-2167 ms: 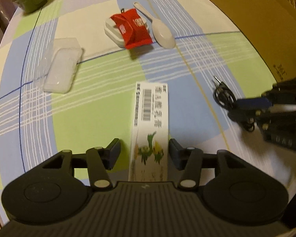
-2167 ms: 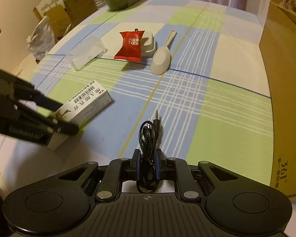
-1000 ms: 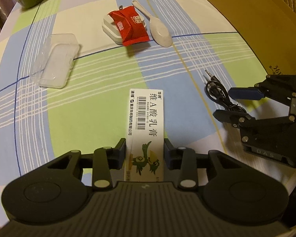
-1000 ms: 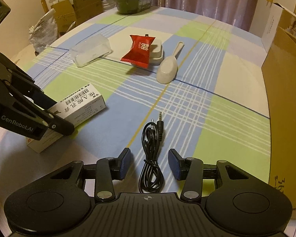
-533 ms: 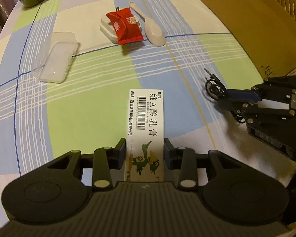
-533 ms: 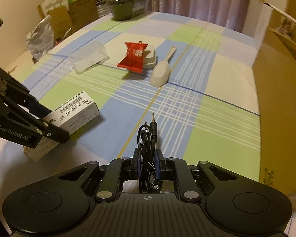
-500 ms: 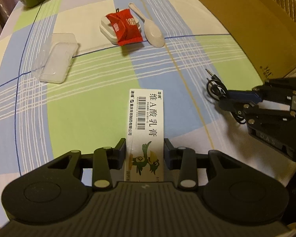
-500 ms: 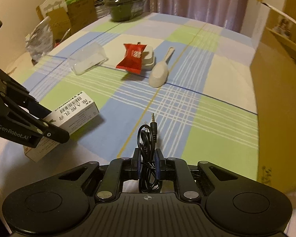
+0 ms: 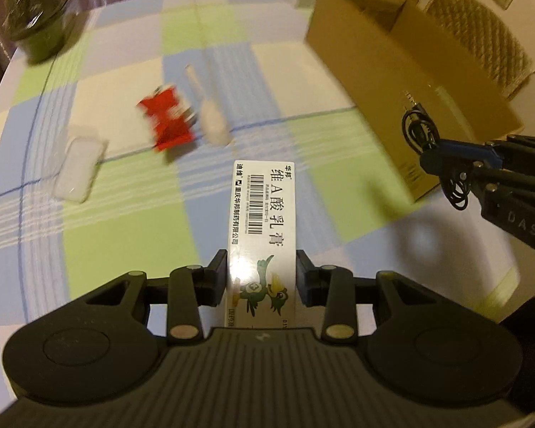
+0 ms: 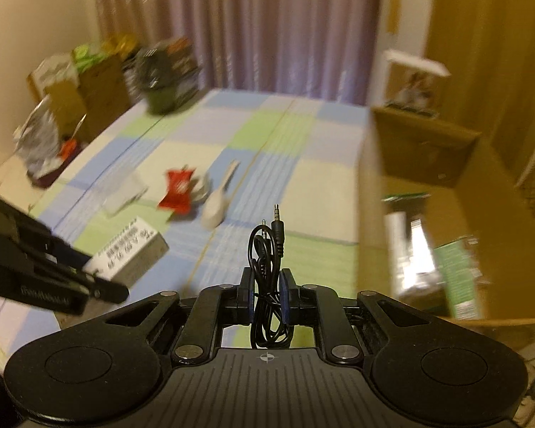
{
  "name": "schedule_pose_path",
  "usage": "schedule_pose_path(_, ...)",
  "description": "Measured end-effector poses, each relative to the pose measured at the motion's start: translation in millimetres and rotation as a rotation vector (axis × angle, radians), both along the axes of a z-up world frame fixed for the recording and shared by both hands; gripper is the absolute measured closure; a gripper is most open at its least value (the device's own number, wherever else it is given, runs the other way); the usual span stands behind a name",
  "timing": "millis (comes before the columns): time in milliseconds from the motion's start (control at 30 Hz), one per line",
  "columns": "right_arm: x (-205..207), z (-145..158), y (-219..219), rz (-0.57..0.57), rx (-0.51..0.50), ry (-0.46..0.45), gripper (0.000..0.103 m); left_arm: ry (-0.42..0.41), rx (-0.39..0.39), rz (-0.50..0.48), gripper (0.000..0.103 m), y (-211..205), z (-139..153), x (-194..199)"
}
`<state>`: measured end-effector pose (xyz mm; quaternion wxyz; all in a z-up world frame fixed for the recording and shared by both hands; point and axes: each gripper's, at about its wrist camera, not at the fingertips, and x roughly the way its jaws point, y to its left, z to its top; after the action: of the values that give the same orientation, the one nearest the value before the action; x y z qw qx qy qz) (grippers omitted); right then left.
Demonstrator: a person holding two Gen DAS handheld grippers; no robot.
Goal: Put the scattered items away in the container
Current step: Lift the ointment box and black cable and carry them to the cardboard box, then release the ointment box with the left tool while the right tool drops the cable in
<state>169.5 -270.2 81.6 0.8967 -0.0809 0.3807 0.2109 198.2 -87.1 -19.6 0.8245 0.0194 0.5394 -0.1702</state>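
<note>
My left gripper (image 9: 262, 278) is shut on a long white ointment box (image 9: 264, 214) and holds it above the checked tablecloth. It also shows in the right wrist view (image 10: 130, 253). My right gripper (image 10: 267, 294) is shut on a coiled black audio cable (image 10: 267, 249), raised beside the open cardboard box (image 10: 428, 192). In the left wrist view the cable (image 9: 419, 128) hangs in front of the cardboard box (image 9: 403, 50). A red packet (image 9: 167, 123), a white spoon (image 9: 212, 121) and a clear plastic case (image 9: 76, 167) lie on the table.
The cardboard box holds several packages (image 10: 456, 271). A dark green jar (image 9: 35, 32) stands at the far left of the table. Boxes and bags (image 10: 71, 85) sit beyond the table's left edge. A curtain (image 10: 249, 28) hangs behind.
Both grippers have risen off the table with their loads. The right gripper has lifted the cable towards the cardboard box. The left gripper has lifted the ointment box.
</note>
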Motion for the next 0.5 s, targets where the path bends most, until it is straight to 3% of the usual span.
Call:
schedule_pose_path(267,14,52,-77,-0.119,0.019,-0.067,0.087,-0.026,-0.087,-0.034,0.070,-85,37,7)
schedule_pose_path(500,33,68,-139,-0.208,0.022,-0.087,0.087,-0.022,-0.189,-0.033,0.070,-157,57,29)
